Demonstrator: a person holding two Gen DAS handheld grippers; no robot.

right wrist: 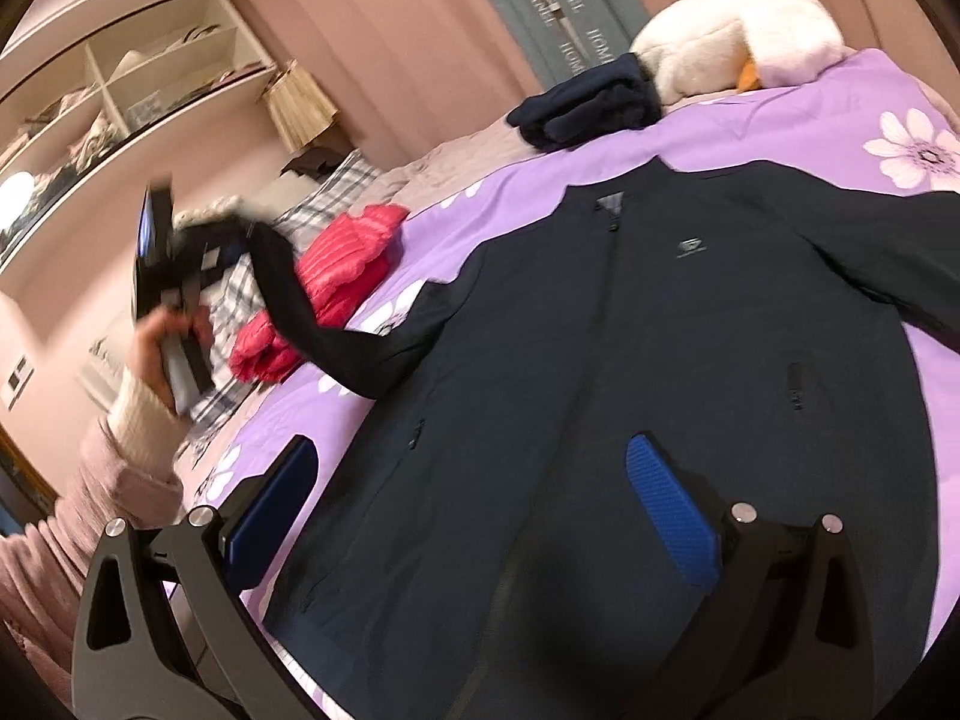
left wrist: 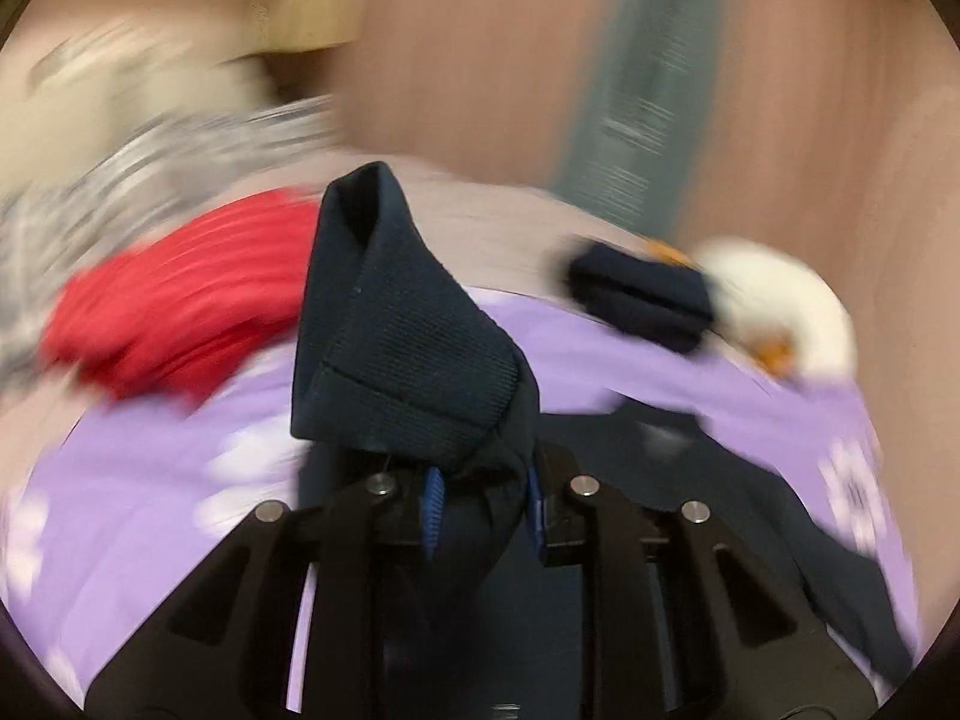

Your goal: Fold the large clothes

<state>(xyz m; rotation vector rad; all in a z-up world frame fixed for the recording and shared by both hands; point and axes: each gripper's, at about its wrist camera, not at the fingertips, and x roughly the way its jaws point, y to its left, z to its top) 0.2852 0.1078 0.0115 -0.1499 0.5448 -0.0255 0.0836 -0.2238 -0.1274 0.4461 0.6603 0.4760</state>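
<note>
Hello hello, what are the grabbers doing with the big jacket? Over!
Left gripper shut on sleeve cuff, lifted. Right gripper open over dark jacket. Red puffer beside sleeve.

Dark navy jacket (right wrist: 600,390), small grey logo on the chest, ribbed navy cuff (left wrist: 396,324). Bed cover (right wrist: 780,120) lilac with white flowers. Red-pink quilted puffer garment (right wrist: 336,276) next to a grey-white plaid fabric (right wrist: 240,300). Folded navy item (right wrist: 588,102) by a white plush toy (right wrist: 738,36) with an orange beak. Left tongs (left wrist: 480,498) and right tongs (right wrist: 480,516): black frames, blue ribbed pads (right wrist: 672,516). Walls dusty pink, curtain (right wrist: 540,0) grey-green with pale lettering. Shelves (right wrist: 120,90) cream. Sleeve (right wrist: 120,480) pale pink, cream cuff.
</note>
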